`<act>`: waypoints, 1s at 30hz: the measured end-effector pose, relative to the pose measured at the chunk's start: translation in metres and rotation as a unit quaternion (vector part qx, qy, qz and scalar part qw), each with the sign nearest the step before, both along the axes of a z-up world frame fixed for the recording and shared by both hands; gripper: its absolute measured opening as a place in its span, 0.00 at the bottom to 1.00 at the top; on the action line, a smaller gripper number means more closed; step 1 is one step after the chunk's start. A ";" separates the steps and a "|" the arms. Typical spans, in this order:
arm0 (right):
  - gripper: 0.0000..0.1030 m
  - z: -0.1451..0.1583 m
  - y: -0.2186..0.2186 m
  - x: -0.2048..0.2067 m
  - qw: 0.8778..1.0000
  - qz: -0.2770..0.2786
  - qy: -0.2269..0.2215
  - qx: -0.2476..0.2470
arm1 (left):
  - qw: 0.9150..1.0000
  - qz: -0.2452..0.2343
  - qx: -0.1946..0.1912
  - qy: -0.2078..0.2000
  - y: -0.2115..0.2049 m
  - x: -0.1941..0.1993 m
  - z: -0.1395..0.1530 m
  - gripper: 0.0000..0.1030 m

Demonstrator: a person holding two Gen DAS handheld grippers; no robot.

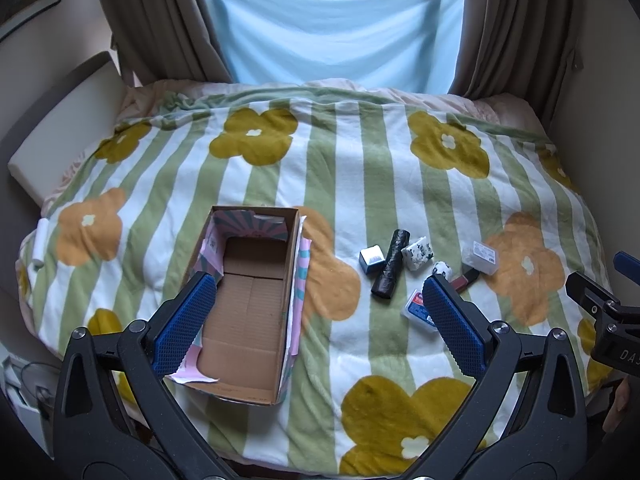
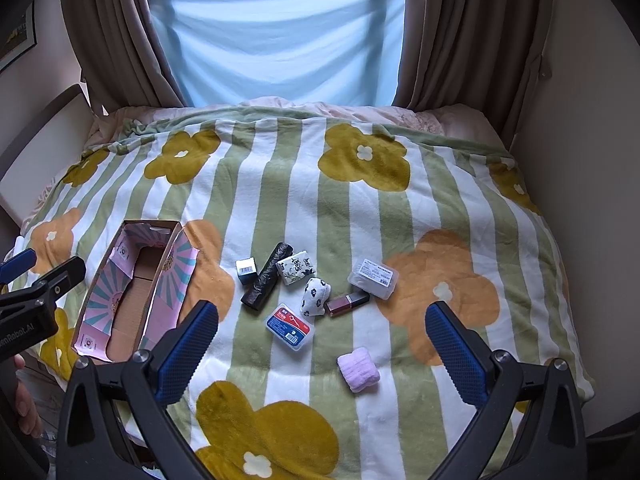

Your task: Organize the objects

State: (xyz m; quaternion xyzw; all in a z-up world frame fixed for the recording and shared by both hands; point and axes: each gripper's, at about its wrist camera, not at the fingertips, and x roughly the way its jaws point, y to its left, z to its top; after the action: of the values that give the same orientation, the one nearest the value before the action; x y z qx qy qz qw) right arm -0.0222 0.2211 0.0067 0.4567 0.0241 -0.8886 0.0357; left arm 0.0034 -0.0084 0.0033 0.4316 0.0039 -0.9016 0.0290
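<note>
Your left gripper (image 1: 316,296) hangs spread wide over the open cardboard box (image 2: 132,300), which sits empty at the blanket's (image 2: 360,216) left side. To its right lies the cluster: small grey box (image 2: 246,270), black roll (image 2: 266,278), patterned packet (image 2: 297,267), blue-labelled case (image 2: 291,327), spotted pouch (image 2: 315,296), dark red lipstick (image 2: 347,303) and clear case (image 2: 373,278) (those two touching). Nearest you, the pink folded cloth (image 2: 359,369) lies apart. Your right gripper (image 2: 321,318) hovers above the items, also spread wide, holding nothing.

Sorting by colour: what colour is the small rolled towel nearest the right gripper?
Pale lilac-pink rolled towel, clearest in the right wrist view.
</note>
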 end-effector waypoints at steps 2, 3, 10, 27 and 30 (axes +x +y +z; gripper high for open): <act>1.00 0.001 0.001 -0.001 1.000 -0.001 -0.001 -0.001 | 1.000 -0.005 0.009 0.001 0.000 0.002 0.001 0.99; 1.00 0.000 0.000 0.000 1.000 0.000 0.000 0.000 | 1.000 -0.005 0.010 0.001 0.000 0.001 0.000 0.99; 1.00 0.001 0.003 0.001 1.000 -0.001 0.003 0.002 | 1.000 -0.005 0.000 -0.002 0.002 -0.003 -0.002 0.99; 1.00 -0.009 0.014 -0.002 0.998 -0.055 -0.010 -0.018 | 0.997 -0.053 -0.047 -0.015 0.009 -0.023 -0.008 0.99; 1.00 -0.016 0.021 -0.007 0.997 -0.076 -0.018 -0.022 | 0.995 -0.081 -0.037 -0.034 0.011 -0.037 -0.017 0.99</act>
State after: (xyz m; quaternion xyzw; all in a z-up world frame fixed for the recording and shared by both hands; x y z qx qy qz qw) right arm -0.0294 0.2424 -0.0092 0.4720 -0.0305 -0.8808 -0.0218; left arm -0.0333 0.0025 -0.0136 0.4595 -0.0659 -0.8853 -0.0280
